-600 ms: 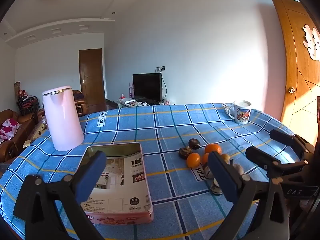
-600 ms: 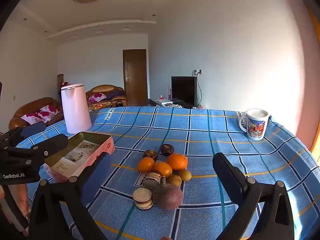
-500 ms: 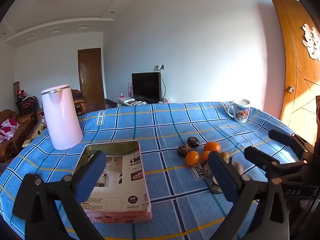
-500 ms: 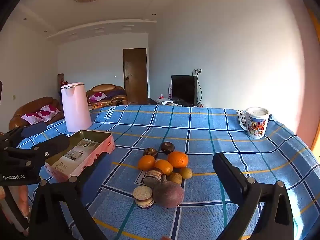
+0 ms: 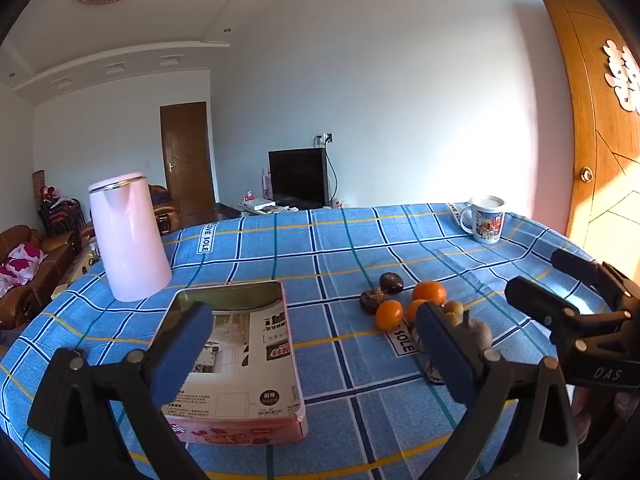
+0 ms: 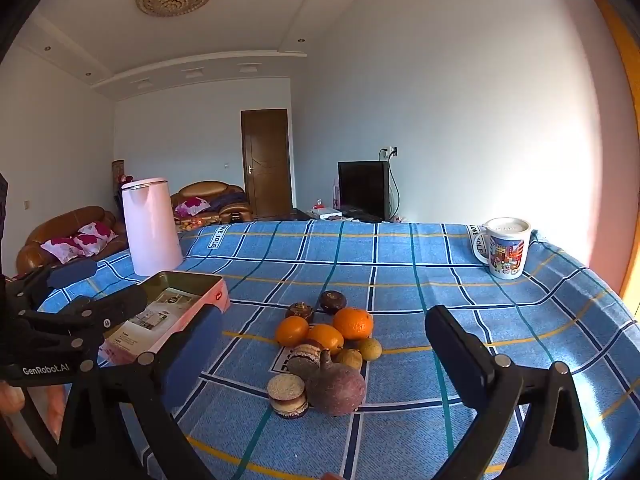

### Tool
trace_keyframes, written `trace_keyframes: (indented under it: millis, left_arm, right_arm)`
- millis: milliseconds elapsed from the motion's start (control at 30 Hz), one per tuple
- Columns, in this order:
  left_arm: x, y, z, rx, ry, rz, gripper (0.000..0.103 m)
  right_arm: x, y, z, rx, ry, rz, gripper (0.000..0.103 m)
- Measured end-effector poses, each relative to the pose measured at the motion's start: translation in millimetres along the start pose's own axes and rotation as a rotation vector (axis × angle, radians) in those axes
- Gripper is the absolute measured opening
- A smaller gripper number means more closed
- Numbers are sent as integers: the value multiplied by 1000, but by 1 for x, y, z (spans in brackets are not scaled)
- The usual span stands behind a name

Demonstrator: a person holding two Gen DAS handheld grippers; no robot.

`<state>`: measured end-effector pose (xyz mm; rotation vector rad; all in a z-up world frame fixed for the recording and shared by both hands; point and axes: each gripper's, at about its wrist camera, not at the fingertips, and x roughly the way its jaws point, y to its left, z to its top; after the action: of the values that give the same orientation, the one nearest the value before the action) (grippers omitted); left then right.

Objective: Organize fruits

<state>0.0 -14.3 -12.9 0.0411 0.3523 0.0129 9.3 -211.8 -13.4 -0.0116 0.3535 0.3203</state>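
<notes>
A cluster of fruit lies on the blue checked tablecloth: three oranges [image 6: 353,323], two small yellow-green fruits [image 6: 369,349], two dark round fruits [image 6: 333,301], a large purplish-brown fruit [image 6: 337,388] and small round cake-like pieces [image 6: 287,395]. The oranges also show in the left wrist view [image 5: 429,293]. A pink open tin box [image 5: 236,354] lined with printed paper lies left of the fruit. My left gripper [image 5: 308,344] is open and empty above the box's right edge. My right gripper [image 6: 322,354] is open and empty, just short of the fruit.
A pink kettle [image 5: 128,236] stands at the back left of the table. A printed mug [image 6: 506,246] stands at the back right. A wooden door [image 5: 600,140] is on the right. Sofas [image 6: 68,232] and a TV [image 6: 364,188] are beyond the table.
Both grippers have risen or tilted slightly; the table contents sit a little lower and nearer in view. Nothing was taken hold of.
</notes>
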Motion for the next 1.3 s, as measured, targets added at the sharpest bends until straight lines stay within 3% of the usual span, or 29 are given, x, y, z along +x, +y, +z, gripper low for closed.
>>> trace_keyframes:
  millis: [1300]
  left_arm:
    - [-2,8,-1,-23,10,-10,103]
  right_arm:
    - [-2,5,-12,-4,10,5,102]
